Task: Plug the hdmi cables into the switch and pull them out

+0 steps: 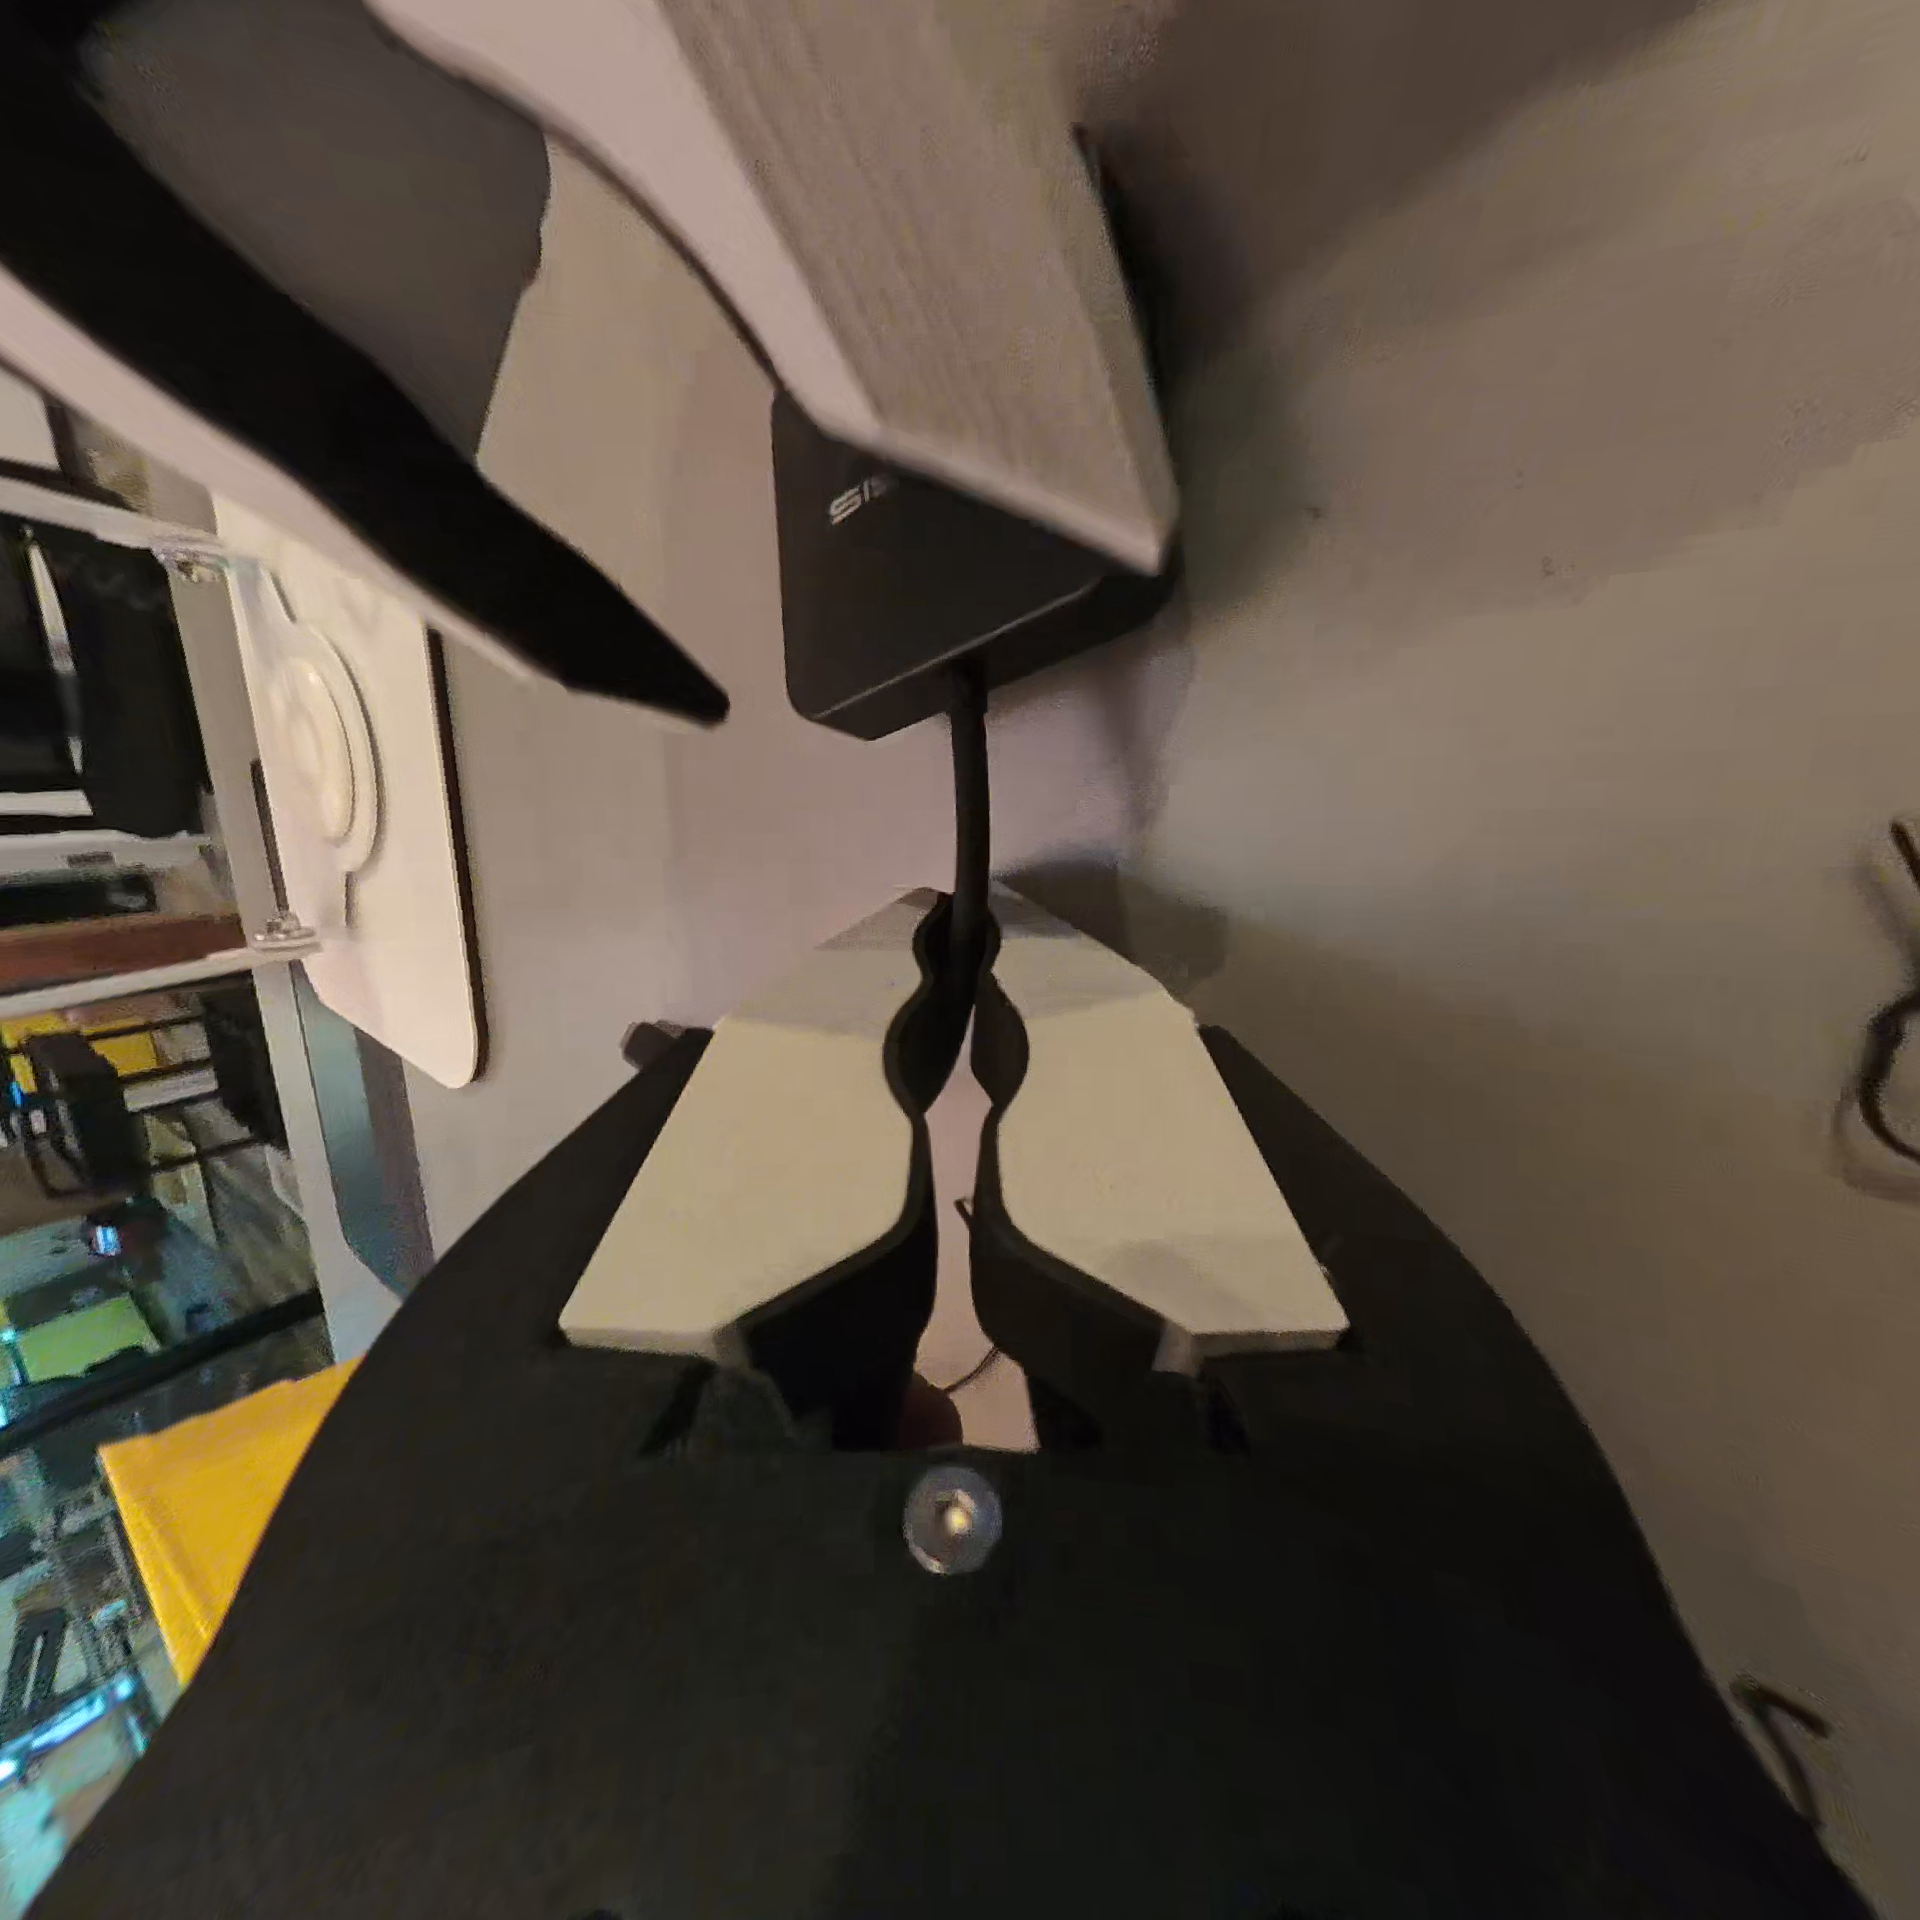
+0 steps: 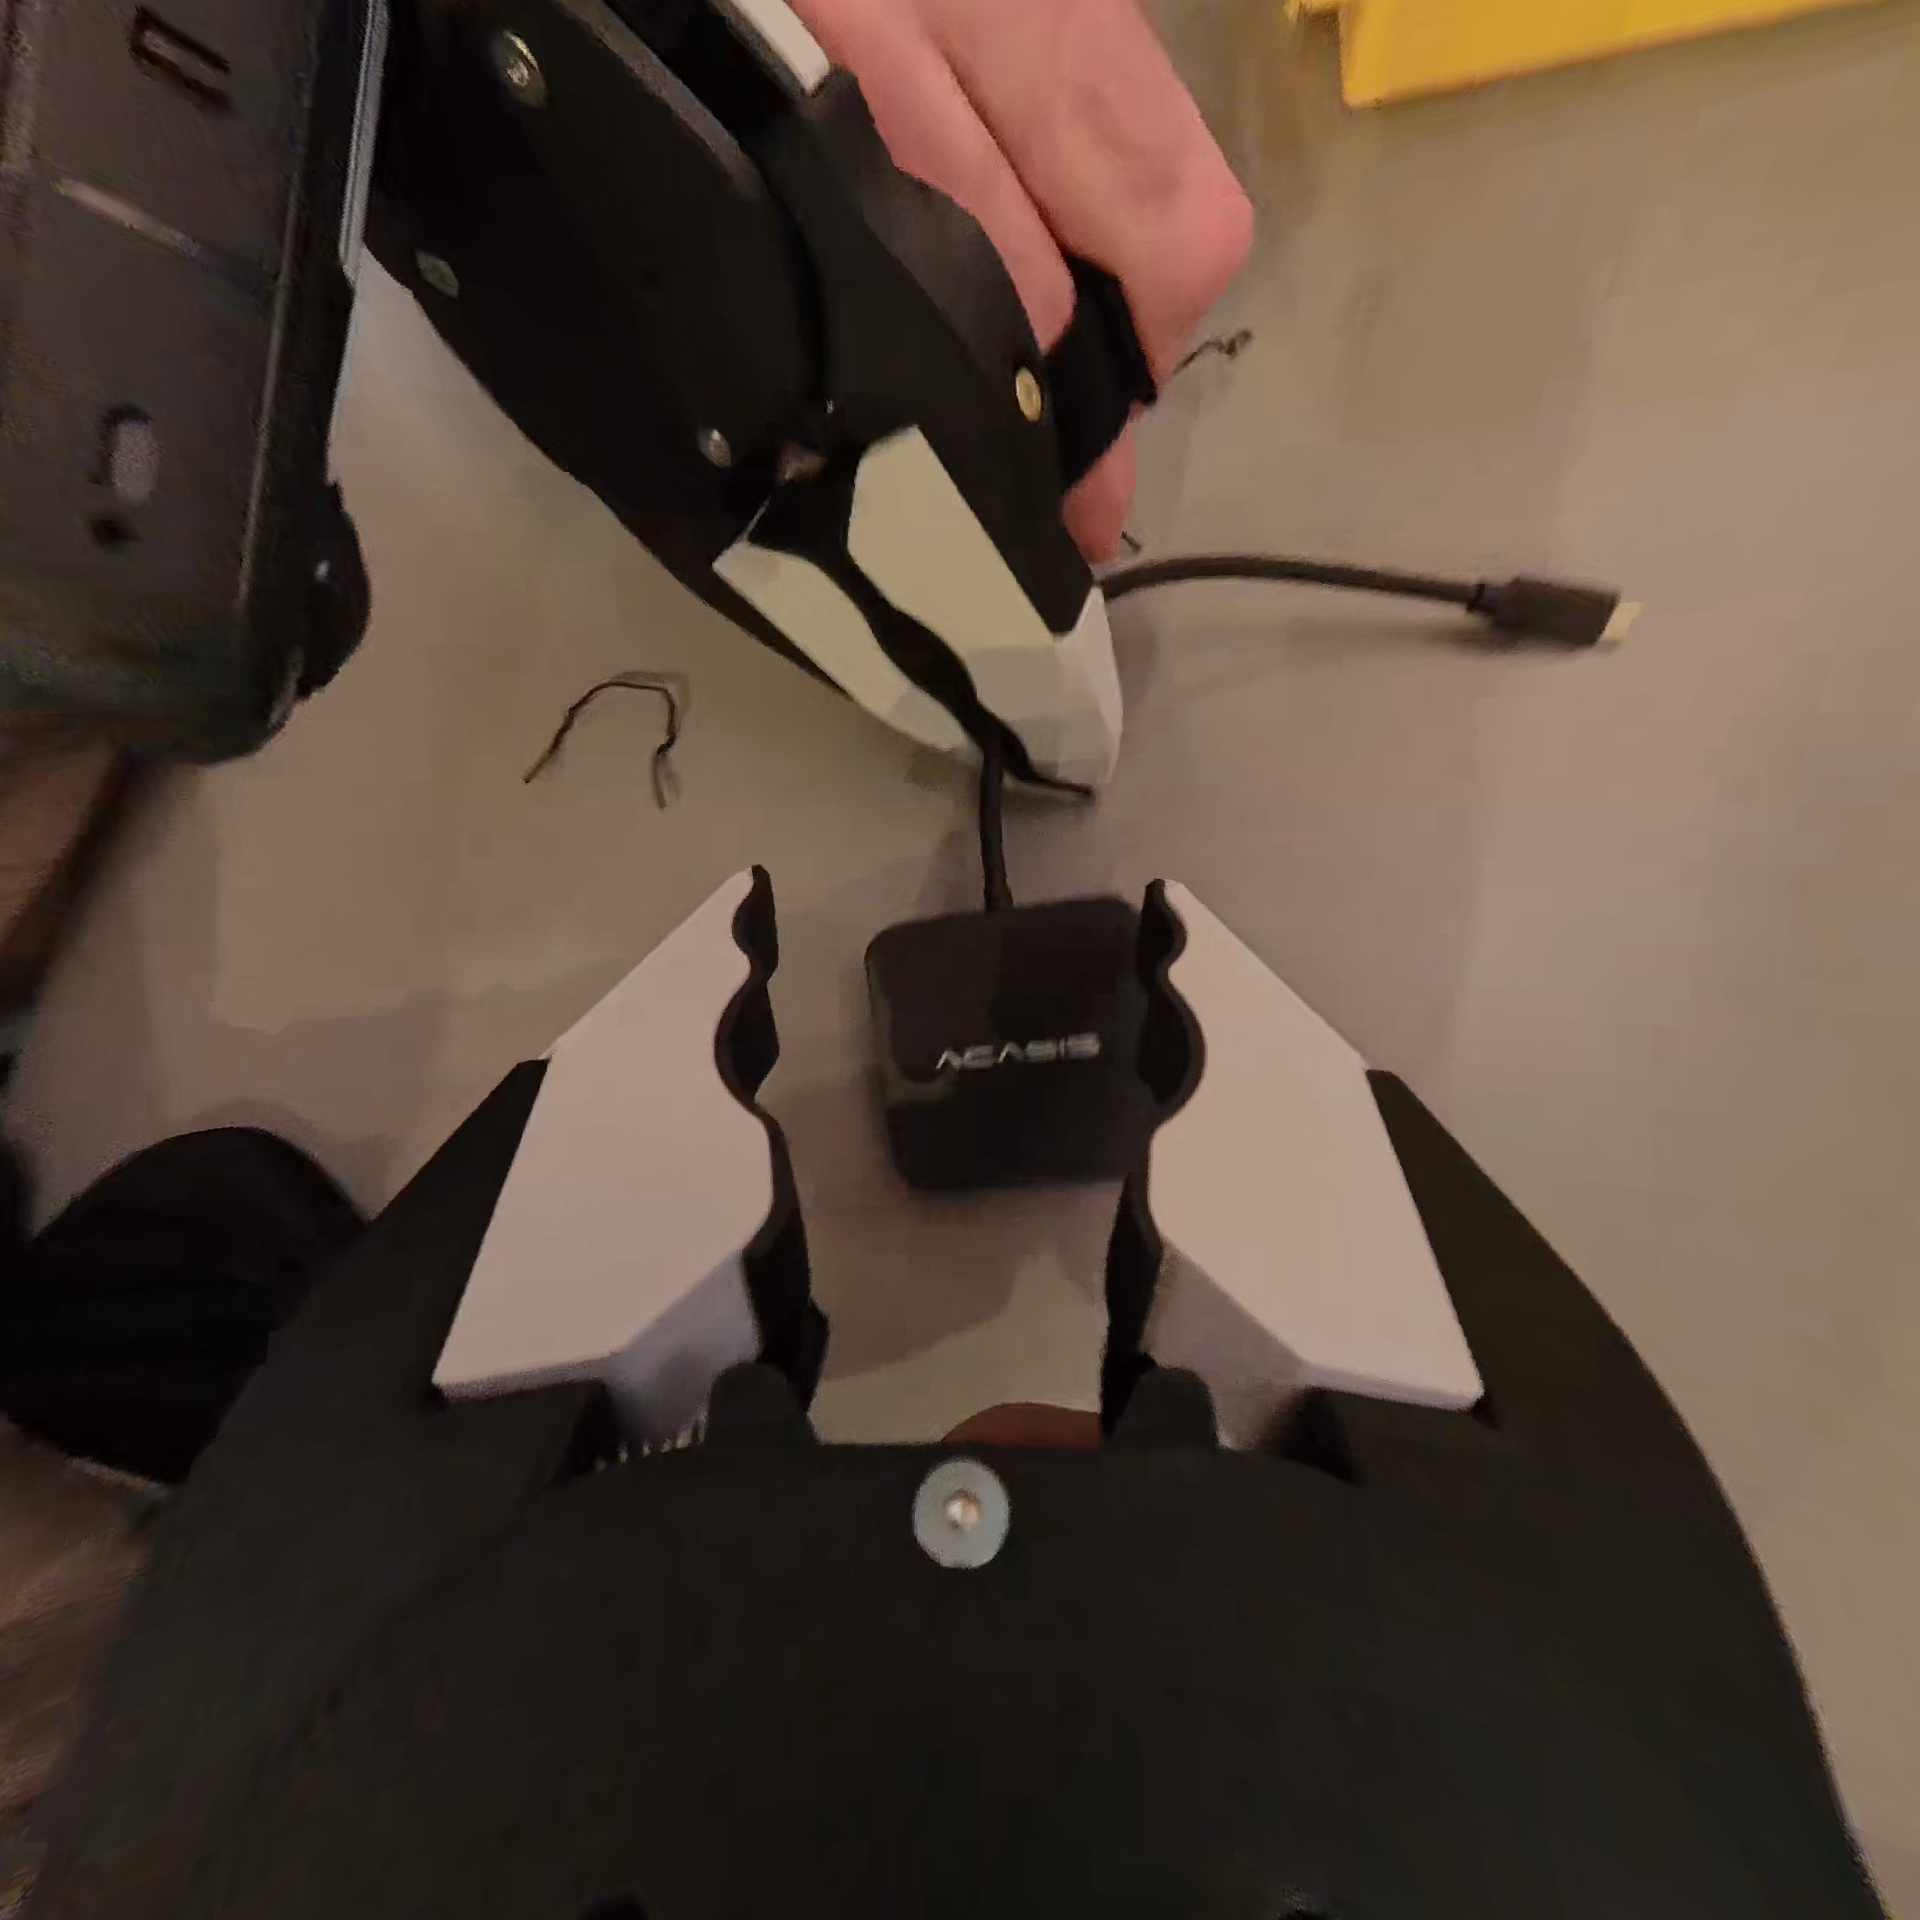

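Observation:
The small black switch box (image 2: pixel 997 1049) lies on the grey table (image 2: pixel 1558 1039) between the fingers of my right gripper (image 2: pixel 956 894). The jaws stand wide apart, with a clear gap on the left side of the box. A short black cable (image 2: pixel 992 831) runs from the switch's far end into my left gripper (image 2: pixel 1039 769), which is shut on it. In the left wrist view my left gripper (image 1: pixel 956 935) pinches that cable (image 1: pixel 968 800) just short of the switch (image 1: pixel 914 582). The right gripper's fingers (image 1: pixel 935 260) straddle the switch. The cable's free plug (image 2: pixel 1548 608) lies at the far right.
A person's hand (image 2: pixel 1039 156) holds the left gripper. A dark device (image 2: pixel 156 364) stands at the left. Thin loose wire bits (image 2: pixel 613 717) lie on the table. A yellow object (image 2: pixel 1558 42) is at the far right edge. A white board (image 1: pixel 395 831) lies to the left. Spacing between my two grippers at the tips: around 6 cm. Between my left fingertips and the yellow object (image 2: pixel 1558 42) there is roughly 20 cm.

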A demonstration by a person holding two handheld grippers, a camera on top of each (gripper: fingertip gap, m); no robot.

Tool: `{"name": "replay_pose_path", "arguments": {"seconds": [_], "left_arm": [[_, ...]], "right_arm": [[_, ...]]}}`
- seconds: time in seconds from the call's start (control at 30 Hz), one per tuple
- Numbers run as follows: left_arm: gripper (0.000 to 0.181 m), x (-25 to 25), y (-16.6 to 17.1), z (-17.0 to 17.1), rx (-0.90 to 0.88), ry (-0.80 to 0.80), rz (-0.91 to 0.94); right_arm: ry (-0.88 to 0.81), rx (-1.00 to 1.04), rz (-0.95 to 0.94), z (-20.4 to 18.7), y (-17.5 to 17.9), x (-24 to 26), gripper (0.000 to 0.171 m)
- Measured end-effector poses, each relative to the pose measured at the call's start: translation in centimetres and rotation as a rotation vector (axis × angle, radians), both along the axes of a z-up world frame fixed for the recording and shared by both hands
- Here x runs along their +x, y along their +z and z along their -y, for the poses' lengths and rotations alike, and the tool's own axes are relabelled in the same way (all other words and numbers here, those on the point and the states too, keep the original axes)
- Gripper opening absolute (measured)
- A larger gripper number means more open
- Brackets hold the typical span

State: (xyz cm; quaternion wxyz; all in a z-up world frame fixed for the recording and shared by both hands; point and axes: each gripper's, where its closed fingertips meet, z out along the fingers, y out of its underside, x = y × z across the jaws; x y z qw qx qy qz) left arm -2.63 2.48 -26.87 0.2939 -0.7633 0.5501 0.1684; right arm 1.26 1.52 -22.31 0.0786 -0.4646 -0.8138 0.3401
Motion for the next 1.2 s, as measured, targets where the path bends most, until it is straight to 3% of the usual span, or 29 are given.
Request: {"name": "replay_pose_path", "arguments": {"seconds": [0.1,0.23,0.27,0.5,0.73,1.03,1.2], "left_arm": [[0.000,0.4,0.0,-0.1,-0.008,0.036,0.027],[0.001,0.7,0.0,-0.3,-0.011,0.060,0.095],[0.002,0.8,0.1,-0.2,-0.012,0.052,0.101],[0.036,-2.3,2.9,1.3,-0.030,0.089,0.158],[0.032,-6.9,1.6,3.6,-0.157,0.160,0.158],[0.004,-6.5,0.0,3.9,-0.230,0.142,0.180],[0.000,-5.8,-0.1,3.4,-0.238,0.159,0.228]], "right_arm": [[0.042,0.071,-0.010,0.3,-1.1,-1.0,0.055],[0.062,0.048,0.028,0.7,-2.8,-1.3,0.005],[0.060,0.036,0.044,0.7,-3.3,-1.2,0.003],[0.040,0.003,0.043,0.1,-3.7,-1.1,0.001],[0.068,0.029,0.092,0.5,-4.1,-0.4,0.006],[0.066,0.011,0.037,0.5,-3.0,-0.8,0.013],[0.067,-0.001,-0.021,0.5,-2.1,-1.3,0.011]]}}
